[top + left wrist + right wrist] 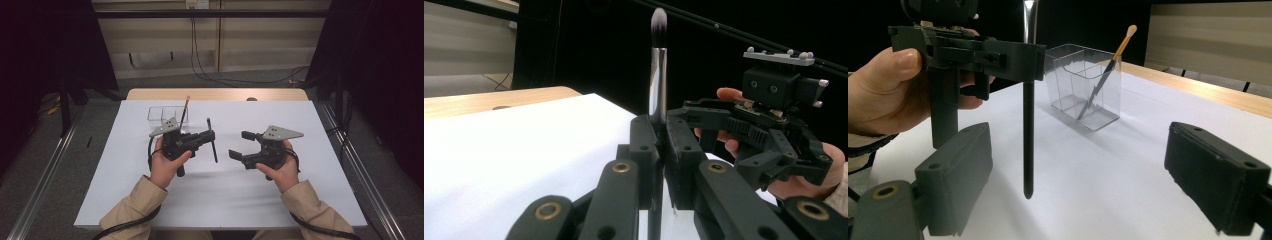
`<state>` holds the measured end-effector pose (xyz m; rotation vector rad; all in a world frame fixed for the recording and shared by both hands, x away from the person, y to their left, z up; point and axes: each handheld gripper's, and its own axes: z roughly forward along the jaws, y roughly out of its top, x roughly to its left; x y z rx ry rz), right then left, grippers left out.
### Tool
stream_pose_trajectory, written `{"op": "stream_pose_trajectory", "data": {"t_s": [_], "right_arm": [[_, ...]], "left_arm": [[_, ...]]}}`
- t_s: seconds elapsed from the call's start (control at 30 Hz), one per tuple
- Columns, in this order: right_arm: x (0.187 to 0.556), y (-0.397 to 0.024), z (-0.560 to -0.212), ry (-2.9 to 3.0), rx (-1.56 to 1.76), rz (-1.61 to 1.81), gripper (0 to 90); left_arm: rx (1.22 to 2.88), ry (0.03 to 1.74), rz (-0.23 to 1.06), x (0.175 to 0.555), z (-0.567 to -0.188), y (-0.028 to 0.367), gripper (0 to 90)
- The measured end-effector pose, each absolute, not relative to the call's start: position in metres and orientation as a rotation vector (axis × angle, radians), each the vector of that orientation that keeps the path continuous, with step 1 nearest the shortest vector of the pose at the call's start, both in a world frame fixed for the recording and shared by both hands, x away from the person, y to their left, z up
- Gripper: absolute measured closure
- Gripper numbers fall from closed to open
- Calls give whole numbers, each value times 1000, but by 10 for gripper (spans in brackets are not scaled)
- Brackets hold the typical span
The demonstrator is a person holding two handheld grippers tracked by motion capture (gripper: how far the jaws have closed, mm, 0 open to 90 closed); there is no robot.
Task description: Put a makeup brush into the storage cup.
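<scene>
A makeup brush (214, 150) with a black handle, silver ferrule and soft bristle head (658, 75) stands nearly upright, head up. My left gripper (212, 136) is shut on its handle. The handle's lower end (1028, 140) hangs just above the white sheet. My right gripper (240, 145) sits a short way to the right of the brush. It is open, and its wide jaws (1085, 175) have nothing between them. A clear plastic organiser (167, 114) stands behind the left gripper, holding a thin brush with an orange handle (1120, 50) that leans in one compartment.
A white sheet (150, 190) covers most of the wooden table (215, 94). Metal rails run along the floor on both sides. Cables trail from both grippers toward the person's sleeves at the near edge.
</scene>
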<state>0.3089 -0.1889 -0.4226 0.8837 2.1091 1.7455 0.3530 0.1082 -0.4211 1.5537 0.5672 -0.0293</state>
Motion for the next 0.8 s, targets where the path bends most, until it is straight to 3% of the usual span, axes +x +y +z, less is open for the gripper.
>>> {"op": "stream_pose_trajectory", "data": {"t_s": [0.8], "right_arm": [[302, -222, -425, 2119, 863, 1680, 38]], "left_arm": [[1566, 556, -1, 352, -418, 112, 837]]}}
